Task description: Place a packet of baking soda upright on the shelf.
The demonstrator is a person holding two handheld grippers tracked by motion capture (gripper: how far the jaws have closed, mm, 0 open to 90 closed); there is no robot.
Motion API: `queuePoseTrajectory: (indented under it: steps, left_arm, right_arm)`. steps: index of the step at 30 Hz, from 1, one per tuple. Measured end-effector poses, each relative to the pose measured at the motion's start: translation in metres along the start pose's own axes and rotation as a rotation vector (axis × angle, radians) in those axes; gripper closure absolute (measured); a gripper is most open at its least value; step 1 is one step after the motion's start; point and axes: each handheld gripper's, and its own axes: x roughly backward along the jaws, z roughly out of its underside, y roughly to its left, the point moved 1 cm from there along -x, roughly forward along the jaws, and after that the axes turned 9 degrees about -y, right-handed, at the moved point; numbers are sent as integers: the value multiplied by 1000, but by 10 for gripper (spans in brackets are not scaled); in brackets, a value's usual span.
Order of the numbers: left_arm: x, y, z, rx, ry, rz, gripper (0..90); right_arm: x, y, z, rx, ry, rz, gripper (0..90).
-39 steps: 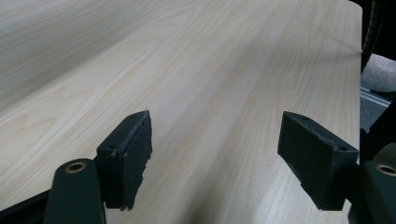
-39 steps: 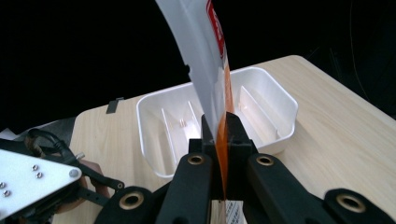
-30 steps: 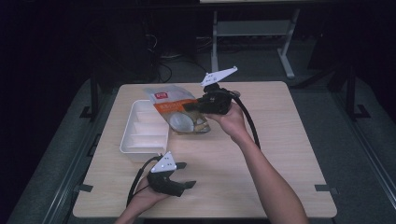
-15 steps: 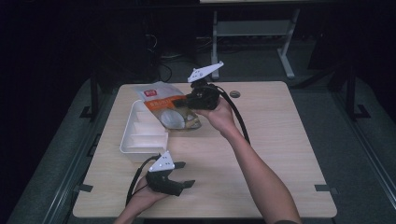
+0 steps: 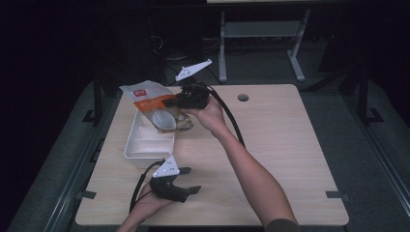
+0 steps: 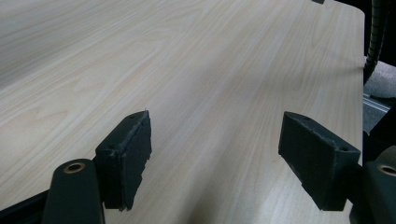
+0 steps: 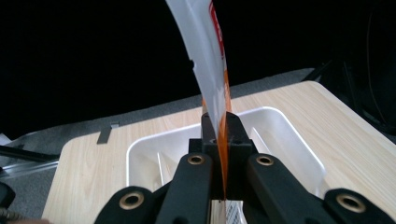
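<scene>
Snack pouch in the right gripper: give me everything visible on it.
The snack pouch is a flat, glossy plastic bag: white top edge with a small red label, orange band below, and a round clear window showing pale contents. It hangs tilted in the air above the far end of the white divided tray, not resting on it. The right gripper is shut on its edge; in the right gripper view the film rises edge-on between the closed jaws, curving upward. Nothing else touches it.

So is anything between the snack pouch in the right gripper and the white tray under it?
Nothing visible. The right gripper is shut on the snack pouch, which hangs over the white divided tray; the compartments below look bare.
</scene>
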Motion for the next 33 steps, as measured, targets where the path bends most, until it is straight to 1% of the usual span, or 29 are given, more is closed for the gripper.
queuePoseTrajectory:
  steps: [4,5,6,8,9,10,12,15,16,19,20,25,26,33]
  left_arm:
    - [1,1,0,3,-2,0,251]
    - [1,0,0,2,-3,1,251]
    - [1,0,0,1,-3,1,250]
    - [0,0,0,-1,-1,3,251]
    - [0,0,0,0,-2,4,251]
    - [0,0,0,0,-2,4,251]
    - [1,1,0,1,-2,3,251]
    - [1,1,0,4,-2,2,251]
    - [1,1,1,4,-1,2,250]
    - [0,1,1,1,2,3,251]
    - [0,1,1,0,4,3,250]
    - [0,2,1,-3,6,5,251]
    - [0,2,1,-3,7,6,251]
    - [0,2,1,-3,7,5,250]
  right_arm:
    - [-18,-1,0,1,0,-6,895]
    - [-18,-1,0,1,0,-6,895]
    - [-25,-1,0,-1,0,-7,895]
    - [-28,-1,0,1,0,-8,895]
    - [-35,-2,1,-3,3,-10,895]
    - [-35,-2,1,-3,3,-10,895]
    - [-43,-4,3,-12,-4,-15,895]
    - [-48,-5,4,-7,-7,-14,895]
    - [-52,-5,6,-10,-8,-15,894]
    - [-56,-7,8,-19,-9,-14,895]
    - [-60,-8,10,-22,0,-11,895]
    - [-67,-10,15,-27,1,-7,894]
    - [-71,-11,17,-37,-1,-5,895]
    - [-81,-14,24,-44,-7,-9,894]
